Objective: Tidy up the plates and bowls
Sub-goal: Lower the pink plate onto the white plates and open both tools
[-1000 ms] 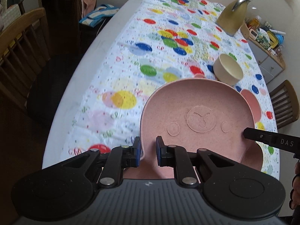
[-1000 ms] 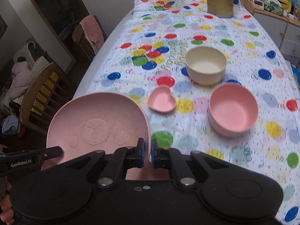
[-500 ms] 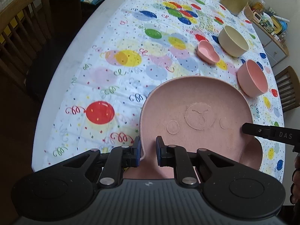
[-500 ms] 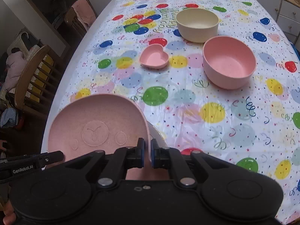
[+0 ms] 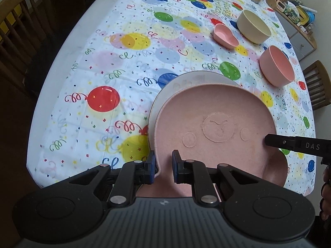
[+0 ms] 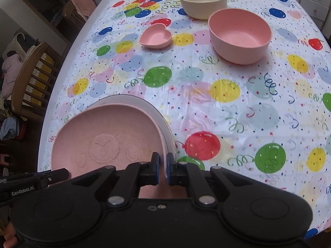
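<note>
From your left wrist: your left claw (image 5: 163,166) pinches the near rim of one pink bear-face plate (image 5: 215,128), held over one white round plate (image 5: 186,80) on the counter (image 5: 82,95).

From your right wrist: your right claw (image 6: 161,168) grips the same plate's right rim. Beyond sit three bowls: one pink heart-shaped dish (image 6: 156,38), one pink round bowl (image 6: 240,35), one cream round bowl (image 6: 203,0).

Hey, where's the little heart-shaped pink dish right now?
In the right wrist view, the heart-shaped dish sits on the balloon tablecloth far up the table, left of the pink bowl and just in front of the cream bowl, touching neither.
</note>
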A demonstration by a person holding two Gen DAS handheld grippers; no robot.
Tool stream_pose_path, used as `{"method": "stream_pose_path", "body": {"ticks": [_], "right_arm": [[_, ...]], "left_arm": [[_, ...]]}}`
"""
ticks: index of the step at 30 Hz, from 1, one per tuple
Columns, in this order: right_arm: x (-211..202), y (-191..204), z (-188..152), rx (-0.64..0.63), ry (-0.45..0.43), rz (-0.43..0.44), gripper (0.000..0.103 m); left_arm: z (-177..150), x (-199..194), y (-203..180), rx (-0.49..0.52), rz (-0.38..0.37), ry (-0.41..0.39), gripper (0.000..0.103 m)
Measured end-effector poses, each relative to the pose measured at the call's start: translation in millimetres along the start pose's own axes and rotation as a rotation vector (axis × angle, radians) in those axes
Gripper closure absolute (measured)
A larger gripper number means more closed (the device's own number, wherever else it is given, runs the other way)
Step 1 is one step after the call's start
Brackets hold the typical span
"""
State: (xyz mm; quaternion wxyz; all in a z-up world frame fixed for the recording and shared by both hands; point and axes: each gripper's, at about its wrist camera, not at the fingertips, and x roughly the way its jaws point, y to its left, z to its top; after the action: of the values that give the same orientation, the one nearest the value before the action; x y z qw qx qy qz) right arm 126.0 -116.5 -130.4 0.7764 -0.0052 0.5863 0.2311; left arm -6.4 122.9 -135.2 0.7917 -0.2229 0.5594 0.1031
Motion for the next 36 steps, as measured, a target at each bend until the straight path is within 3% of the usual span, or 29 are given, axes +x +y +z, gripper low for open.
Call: {"method": "stream_pose_path", "body": {"ticks": [18, 26, 36], "right_arm": [[11, 2, -1, -0.010, -0.008, -0.016, 0.097], [6, 5, -1, -0.020, -0.030, -0.026, 0.083], [-21, 14, -9, -0.063, -0.091, 0.001, 0.077]], "left_arm": [[3, 8, 1, 0.010, 0.038, 0.000, 0.088], [3, -2, 5, -0.001, 0.043, -0.031, 0.088], [-6, -30, -5, 0.047, 0.024, -0.104, 0.088]]}}
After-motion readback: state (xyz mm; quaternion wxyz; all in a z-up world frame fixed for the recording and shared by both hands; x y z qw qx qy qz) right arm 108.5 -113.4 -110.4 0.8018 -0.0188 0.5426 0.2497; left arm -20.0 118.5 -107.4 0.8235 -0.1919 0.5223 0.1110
